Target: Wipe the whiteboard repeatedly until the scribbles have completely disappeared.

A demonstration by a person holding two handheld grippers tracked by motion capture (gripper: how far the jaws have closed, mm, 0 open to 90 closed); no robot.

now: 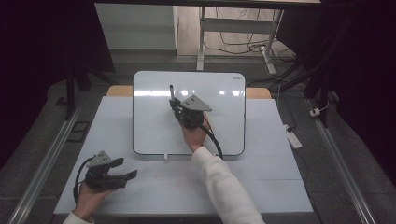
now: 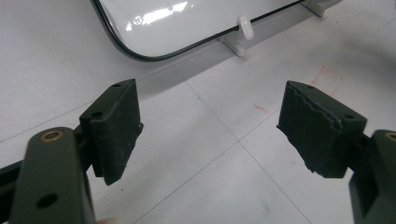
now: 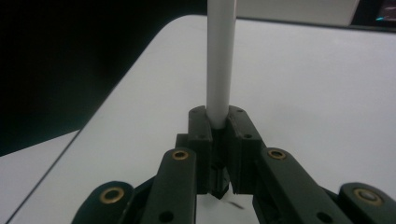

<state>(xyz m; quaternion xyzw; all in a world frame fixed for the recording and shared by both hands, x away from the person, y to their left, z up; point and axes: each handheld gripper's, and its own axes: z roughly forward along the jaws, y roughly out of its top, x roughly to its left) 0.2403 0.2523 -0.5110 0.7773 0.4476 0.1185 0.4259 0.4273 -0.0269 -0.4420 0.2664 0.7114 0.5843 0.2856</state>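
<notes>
A white whiteboard (image 1: pixel 154 121) with a dark rim lies on the white table (image 1: pixel 261 182). Over its middle, my right gripper (image 1: pixel 175 106) is shut on a marker (image 1: pixel 171 91) that sticks out beyond the jaws. In the right gripper view the marker's white barrel (image 3: pixel 219 60) runs up from between the right gripper's (image 3: pixel 219 123) pads over the whiteboard (image 3: pixel 303 93). My left gripper (image 1: pixel 127 168) rests low at the table's front left, open, with nothing between its jaws. The left gripper (image 2: pixel 210 121) faces the whiteboard's rounded near corner (image 2: pixel 140 51).
A small white bracket (image 2: pixel 245 28) sits at the whiteboard's near edge (image 1: pixel 165 157). Metal rails (image 1: pixel 46 158) run along both sides of the table. Beyond the far edge stand desk legs (image 1: pixel 201 42) with loose cables (image 1: pixel 243 46) on the floor.
</notes>
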